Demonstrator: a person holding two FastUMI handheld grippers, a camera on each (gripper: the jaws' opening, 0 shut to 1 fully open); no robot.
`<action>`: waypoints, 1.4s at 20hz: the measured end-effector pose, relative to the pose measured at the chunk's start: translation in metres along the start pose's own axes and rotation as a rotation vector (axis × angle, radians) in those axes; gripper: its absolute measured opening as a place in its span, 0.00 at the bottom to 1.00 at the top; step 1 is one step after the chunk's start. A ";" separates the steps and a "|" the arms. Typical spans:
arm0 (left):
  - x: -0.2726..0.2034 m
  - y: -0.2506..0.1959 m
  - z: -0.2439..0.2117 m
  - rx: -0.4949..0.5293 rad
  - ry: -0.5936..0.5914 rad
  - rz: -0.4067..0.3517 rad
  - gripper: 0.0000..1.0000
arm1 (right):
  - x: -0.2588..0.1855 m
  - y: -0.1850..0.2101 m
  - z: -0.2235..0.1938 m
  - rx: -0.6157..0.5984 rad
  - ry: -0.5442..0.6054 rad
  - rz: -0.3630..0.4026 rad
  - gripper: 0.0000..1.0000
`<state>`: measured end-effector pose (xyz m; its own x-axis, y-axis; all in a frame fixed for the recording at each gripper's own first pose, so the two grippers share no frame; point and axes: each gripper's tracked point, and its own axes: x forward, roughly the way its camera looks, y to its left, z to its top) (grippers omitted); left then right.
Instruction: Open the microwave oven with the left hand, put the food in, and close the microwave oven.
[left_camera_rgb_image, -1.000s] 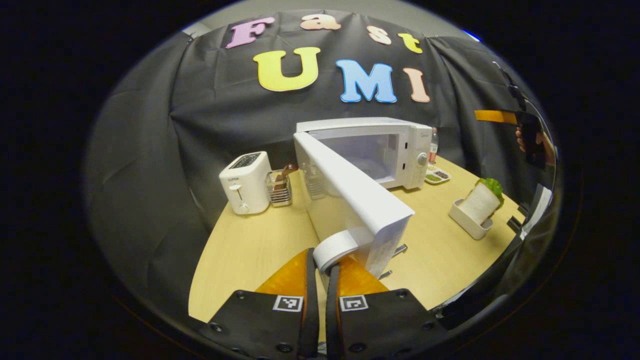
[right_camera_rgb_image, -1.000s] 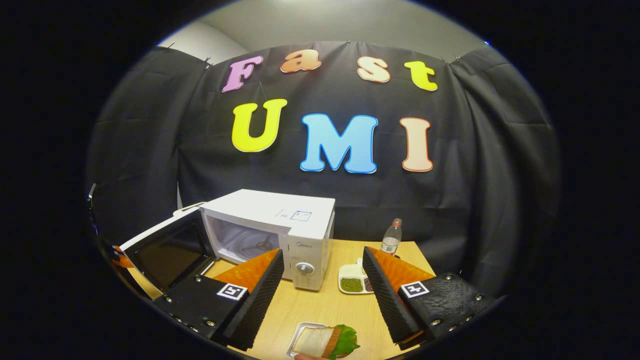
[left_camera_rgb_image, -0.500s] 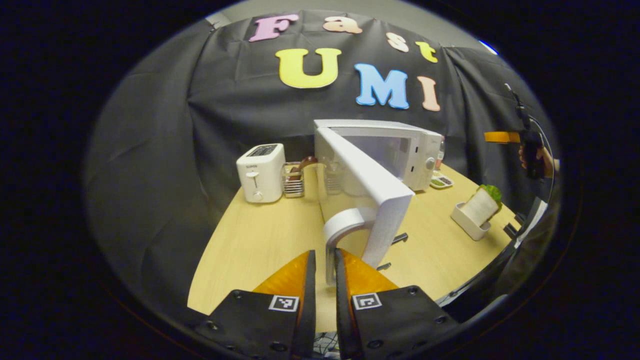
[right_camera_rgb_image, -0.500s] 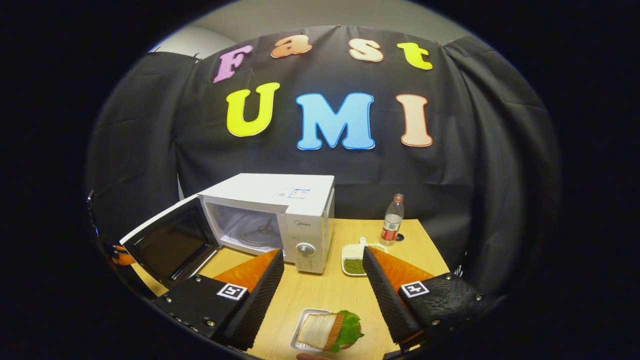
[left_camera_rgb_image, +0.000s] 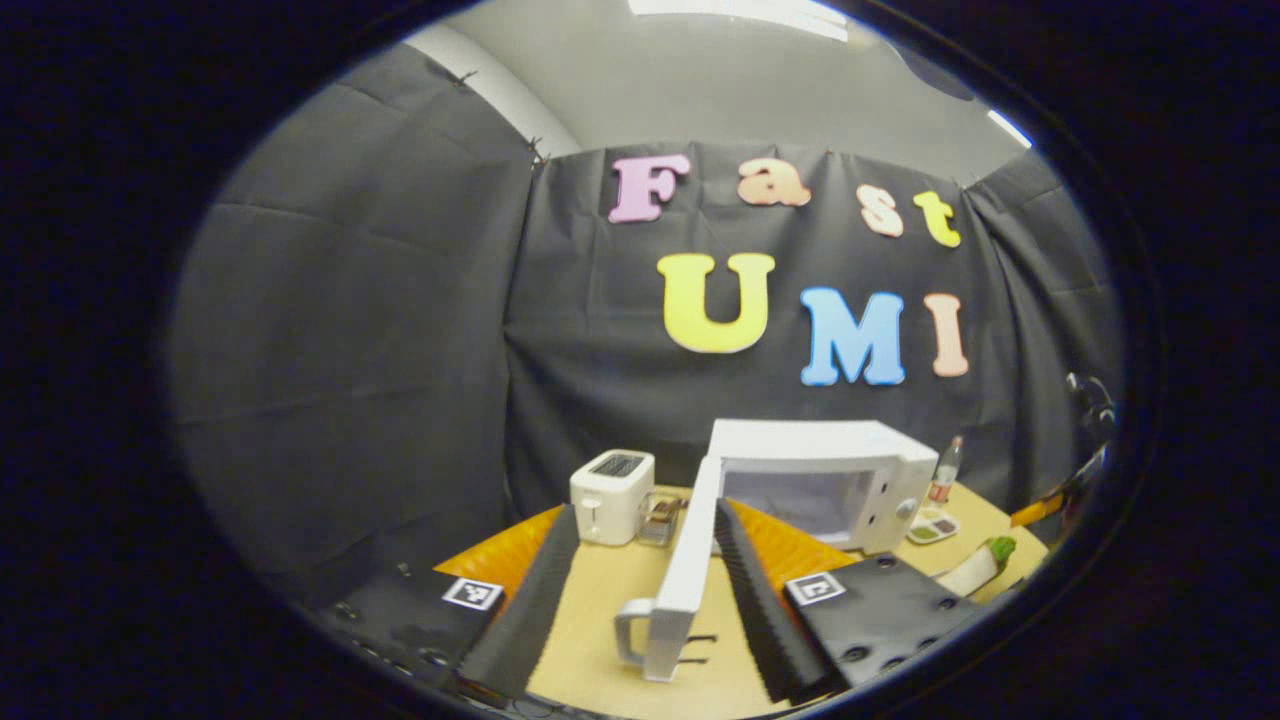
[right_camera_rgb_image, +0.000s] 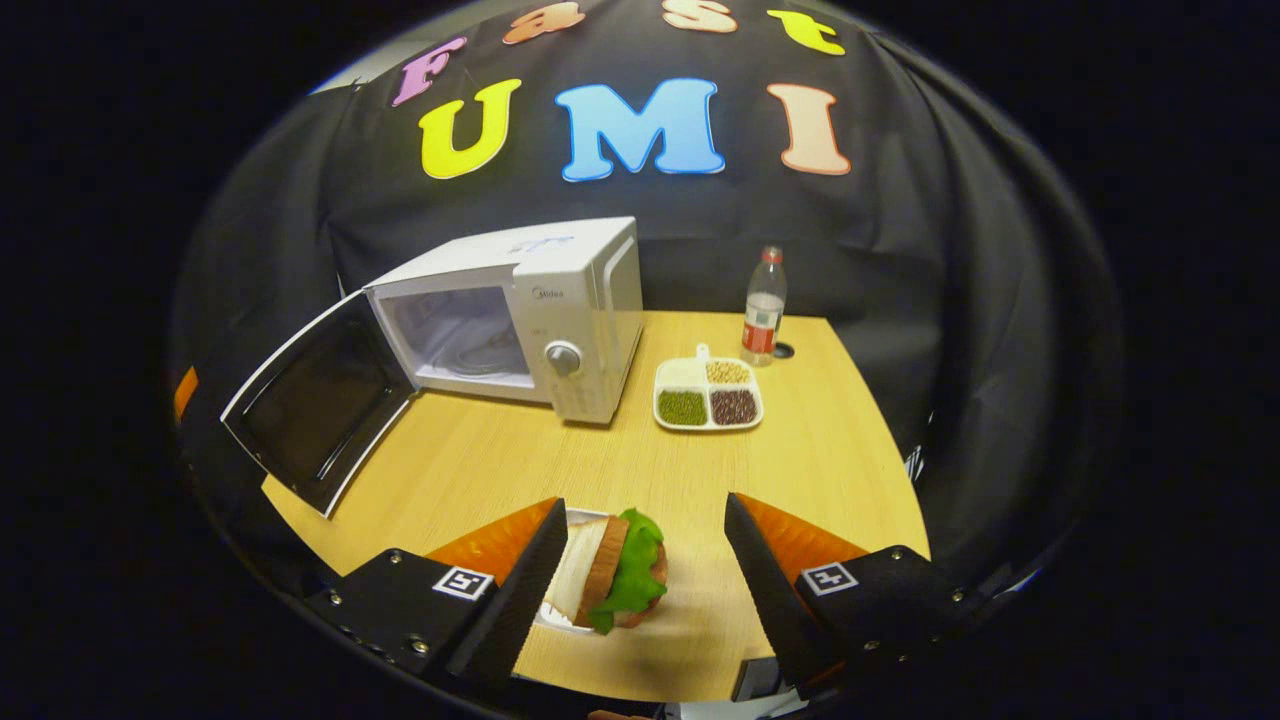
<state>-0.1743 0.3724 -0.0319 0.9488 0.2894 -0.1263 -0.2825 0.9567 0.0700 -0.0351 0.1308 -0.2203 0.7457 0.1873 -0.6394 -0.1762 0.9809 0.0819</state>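
Both left gripper (left_camera_rgb_image: 640, 590) jaws have let go of the door handle (left_camera_rgb_image: 632, 632).

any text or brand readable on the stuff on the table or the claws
No text can be read for sure.
microwave: small mark above the dial and a sticker on top, both too small to read.
bottle: label too small.
toaster: blurred.
left claw, right claw: square coded tags, no words.
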 end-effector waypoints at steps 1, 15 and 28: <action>0.007 -0.015 0.011 -0.017 -0.028 0.010 0.83 | -0.001 0.003 -0.014 0.014 0.039 0.021 0.96; 0.092 -0.221 0.088 0.008 -0.061 -0.136 0.97 | 0.040 0.023 -0.077 0.239 0.367 0.269 0.53; 0.118 -0.214 0.095 0.045 -0.050 -0.212 0.99 | 0.015 0.079 0.014 0.481 0.169 0.407 0.28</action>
<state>0.0116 0.1990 0.0327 0.9925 0.0791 -0.0933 -0.0706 0.9933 0.0910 -0.0287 0.2120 -0.2129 0.5616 0.5769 -0.5932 -0.0866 0.7539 0.6512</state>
